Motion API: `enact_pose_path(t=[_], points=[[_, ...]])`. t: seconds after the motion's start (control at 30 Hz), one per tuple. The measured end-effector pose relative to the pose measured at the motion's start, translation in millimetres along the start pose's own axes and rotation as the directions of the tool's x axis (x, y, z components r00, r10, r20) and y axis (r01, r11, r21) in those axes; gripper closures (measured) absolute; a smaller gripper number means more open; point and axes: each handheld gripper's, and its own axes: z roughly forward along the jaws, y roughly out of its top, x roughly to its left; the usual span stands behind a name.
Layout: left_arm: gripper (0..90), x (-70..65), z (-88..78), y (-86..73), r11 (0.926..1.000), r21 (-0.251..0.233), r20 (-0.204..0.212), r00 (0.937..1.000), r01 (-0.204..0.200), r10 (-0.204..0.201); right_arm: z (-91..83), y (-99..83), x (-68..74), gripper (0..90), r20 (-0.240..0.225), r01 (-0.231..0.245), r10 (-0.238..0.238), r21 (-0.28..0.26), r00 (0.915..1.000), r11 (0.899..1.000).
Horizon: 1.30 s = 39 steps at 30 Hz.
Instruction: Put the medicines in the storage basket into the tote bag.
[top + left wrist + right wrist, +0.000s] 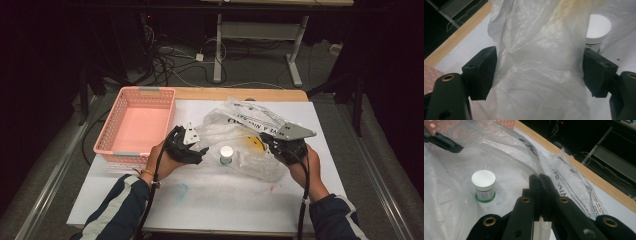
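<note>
A crumpled clear plastic bag [245, 125] with black print lies across the white table top [210, 200]. A small jar [226, 155] with a white lid and green label stands upright amid the plastic; whether it is inside the bag I cannot tell. My left gripper [202, 150] is at the bag's left end, jaws wide apart, with a bunched fold of the bag [541, 50] between the pads and the jar [596, 32] just beyond. My right gripper [539, 178] is shut on the bag's right edge, a strip of plastic pinched between its jaws, the jar [484, 185] ahead to its left.
A pink plastic basket [137, 125], with nothing in it, stands at the table's left back corner, close to my left hand. The wooden table edge [240, 93] runs behind the bag. Dark floor with cables and a desk frame lies beyond.
</note>
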Motion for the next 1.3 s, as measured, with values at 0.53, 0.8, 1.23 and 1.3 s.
enact_pose_path(t=[0.53,0.8,1.23,1.3], points=[[85.3,-13.0,-1.5,1.1,0.9996,-0.016,0.176,0.9841,-0.023,0.025,-3.1,-0.5,2.9,76.4,0.024,-0.001,0.001,-0.025,0.9997,1.0],[85.5,-13.9,-0.6,-4.8,0.9997,-0.017,0.17,0.9854,-0.014,0.017,-23.5,4.9,23.9,43.8,0.024,-0.014,0.017,-0.116,0.9996,0.993],[85.6,-12.0,1.4,-7.4,0.9999,-0.013,0.145,0.9894,-0.004,0.006,-62.3,-27.7,71.3,21.9,-0.14,-0.003,-0.023,-0.182,0.9899,0.983],[85.6,-11.7,1.9,-7.5,0.9999,-0.012,0.146,0.9893,-0.006,0.008,-61.2,-36.4,81.3,20.4,-0.133,0.035,-0.058,-0.171,0.9894,0.985]])
